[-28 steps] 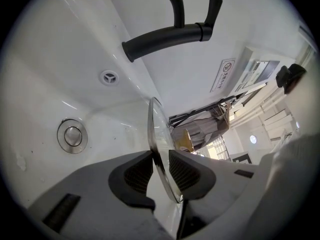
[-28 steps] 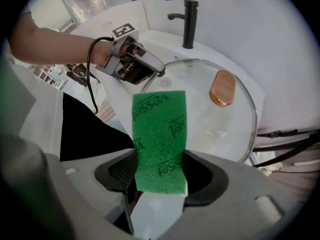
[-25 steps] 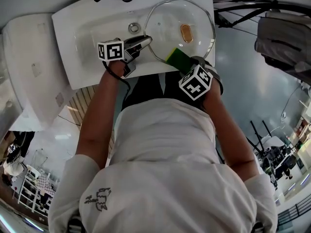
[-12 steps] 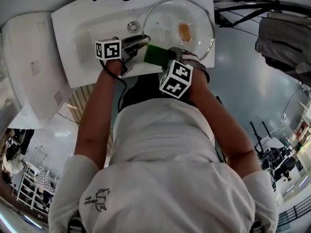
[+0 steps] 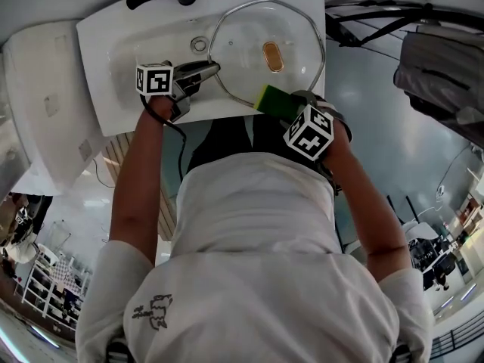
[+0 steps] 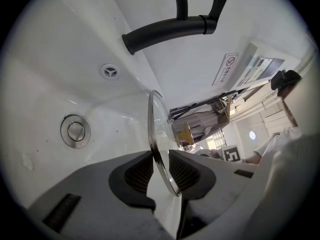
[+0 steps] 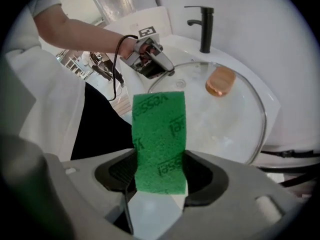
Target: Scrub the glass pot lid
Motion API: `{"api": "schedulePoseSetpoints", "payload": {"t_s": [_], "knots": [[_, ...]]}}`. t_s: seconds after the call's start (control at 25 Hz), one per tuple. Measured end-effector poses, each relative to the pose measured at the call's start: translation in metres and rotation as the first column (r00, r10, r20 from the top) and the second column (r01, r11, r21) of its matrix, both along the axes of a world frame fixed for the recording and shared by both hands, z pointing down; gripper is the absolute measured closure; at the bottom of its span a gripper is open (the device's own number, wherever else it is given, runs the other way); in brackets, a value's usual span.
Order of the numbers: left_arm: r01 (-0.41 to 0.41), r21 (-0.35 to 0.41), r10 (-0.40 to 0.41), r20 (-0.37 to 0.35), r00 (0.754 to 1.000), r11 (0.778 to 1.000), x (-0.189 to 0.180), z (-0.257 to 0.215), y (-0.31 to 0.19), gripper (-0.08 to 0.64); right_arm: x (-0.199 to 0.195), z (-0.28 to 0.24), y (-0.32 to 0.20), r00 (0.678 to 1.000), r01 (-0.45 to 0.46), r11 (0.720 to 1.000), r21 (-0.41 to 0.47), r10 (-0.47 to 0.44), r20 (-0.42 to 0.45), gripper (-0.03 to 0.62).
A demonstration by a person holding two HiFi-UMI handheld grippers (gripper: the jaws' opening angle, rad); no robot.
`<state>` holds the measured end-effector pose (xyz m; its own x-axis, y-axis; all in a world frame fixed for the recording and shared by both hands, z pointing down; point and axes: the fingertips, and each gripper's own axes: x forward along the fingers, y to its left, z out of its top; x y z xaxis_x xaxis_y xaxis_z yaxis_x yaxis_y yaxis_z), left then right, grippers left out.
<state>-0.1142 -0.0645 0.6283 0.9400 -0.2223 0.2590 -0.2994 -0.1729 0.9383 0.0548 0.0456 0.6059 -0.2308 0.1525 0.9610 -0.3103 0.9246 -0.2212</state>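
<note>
Left gripper (image 5: pixel 210 68) jaws pinch the rim of the glass lid (image 5: pixel 246 29), which sits over the white sink (image 5: pixel 106 36), while right gripper (image 5: pixel 285 106) jaws clamp a green sponge (image 5: pixel 272 97) at the lid's near edge.

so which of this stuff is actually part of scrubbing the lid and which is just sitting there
In use: glass pot lid, gripped at its rim by the left gripper; green sponge, in the right gripper; sink.
Just there: black tap; drain plug.
</note>
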Motion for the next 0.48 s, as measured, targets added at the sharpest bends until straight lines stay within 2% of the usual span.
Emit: {"api": "schedulePoseSetpoints", "payload": {"t_s": [0.28,0.48], "knots": [[-0.012,-0.029,0.013,0.03,0.999,0.999,0.007,0.0,0.0,0.462,0.078,0.007,-0.016,0.997,-0.072,0.993,-0.092,0.069,-0.04,0.307],[0.02,-0.013,-0.019,0.069,0.997,1.0,0.005,0.003,-0.003,0.46,0.111,0.005,-0.035,0.996,-0.028,0.997,-0.067,0.022,-0.084,0.305]]}}
